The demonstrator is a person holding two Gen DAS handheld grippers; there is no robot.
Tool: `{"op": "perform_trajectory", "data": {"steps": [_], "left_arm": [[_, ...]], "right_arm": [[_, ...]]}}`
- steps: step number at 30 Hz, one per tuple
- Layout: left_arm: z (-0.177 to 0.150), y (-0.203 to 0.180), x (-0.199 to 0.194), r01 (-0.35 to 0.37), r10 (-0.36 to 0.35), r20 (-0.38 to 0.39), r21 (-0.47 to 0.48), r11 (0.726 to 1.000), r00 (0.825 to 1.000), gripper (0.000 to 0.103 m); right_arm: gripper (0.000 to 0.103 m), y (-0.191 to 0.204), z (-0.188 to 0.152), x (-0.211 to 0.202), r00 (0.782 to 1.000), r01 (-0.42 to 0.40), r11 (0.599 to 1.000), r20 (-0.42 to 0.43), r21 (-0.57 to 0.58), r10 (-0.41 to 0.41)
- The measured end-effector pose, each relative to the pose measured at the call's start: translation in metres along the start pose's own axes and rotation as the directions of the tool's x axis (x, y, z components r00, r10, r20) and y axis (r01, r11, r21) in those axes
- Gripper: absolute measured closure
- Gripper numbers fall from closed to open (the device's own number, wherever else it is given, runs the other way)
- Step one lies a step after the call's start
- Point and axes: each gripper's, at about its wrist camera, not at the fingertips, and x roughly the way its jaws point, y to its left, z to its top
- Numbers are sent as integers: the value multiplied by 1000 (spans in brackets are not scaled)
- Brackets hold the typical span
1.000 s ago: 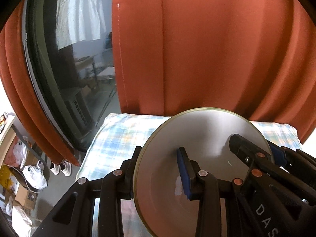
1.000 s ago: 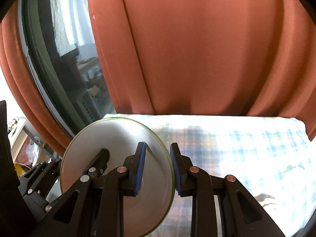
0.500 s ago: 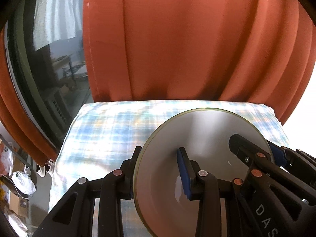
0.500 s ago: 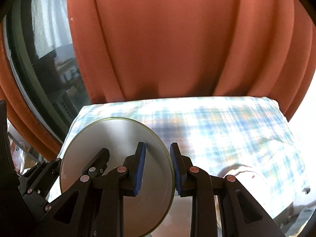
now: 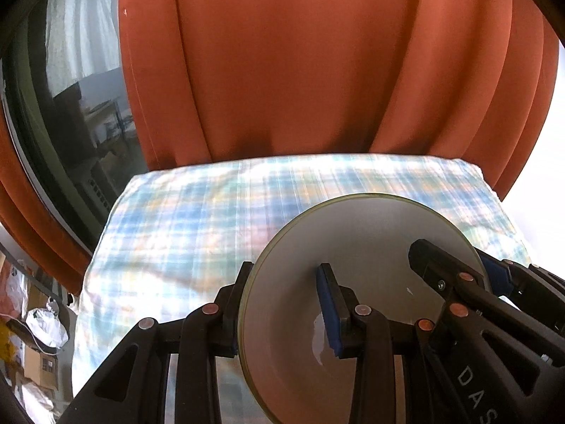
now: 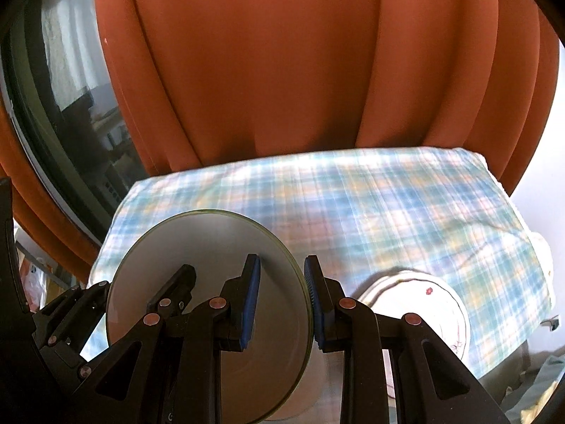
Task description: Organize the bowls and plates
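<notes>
A plain white plate with a greenish rim [image 5: 370, 247] is held upright, above a plaid tablecloth [image 5: 197, 219]. My left gripper [image 5: 282, 300] is shut on its left edge. My right gripper [image 6: 282, 293] is shut on its right edge; the plate shows in the right wrist view [image 6: 197, 254] too. The right gripper's fingers [image 5: 445, 275] reach in from the right in the left wrist view. A white plate with a small floral pattern [image 6: 434, 300] lies on the cloth [image 6: 388, 212], low and right of my right gripper.
An orange curtain [image 5: 317, 70] hangs right behind the table. A dark window [image 5: 70, 106] is at left. Boxes and bags [image 5: 39, 332] lie on the floor by the table's left edge.
Both grippers, still holding the plate, have swung right and tilted down. More of the tablecloth shows now. The floral plate has come into the right wrist view.
</notes>
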Motion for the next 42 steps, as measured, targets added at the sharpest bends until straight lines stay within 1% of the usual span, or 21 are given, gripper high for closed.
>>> {"op": "perform_trajectory", "data": {"steps": [6,13,20,23,26,30,42], "left_arm": [[-24,-15,16,-40,39,-63,-14,999,997,68],[-52,-23,36,-69,64,-132,-35,997,989,68],[-72,-24,52,-101,87,-204,-61,993,975,68],[-78,-24,58,-107,85,-233,-82,991,969,68],[-80,-23,60,-120,96,-234,-89,989,967,68],[-81,-22,64,-133,105,-244,-101,986,964,68],[-89,-22,82,-187,146,-283,-125,974,948,68]], "right_arm": [[73,-20,-21,17,998,-37,999,-56,-10,36],[73,-32,-45,44,988,-73,997,-136,-39,67],[73,-34,-64,65,974,-104,992,-207,-68,88],[73,-36,-70,73,964,-118,990,-246,-72,97],[73,-36,-73,79,958,-127,989,-269,-78,101],[73,-32,-71,82,959,-129,985,-267,-111,95],[73,-35,-74,105,944,-172,975,-305,-142,122]]}}
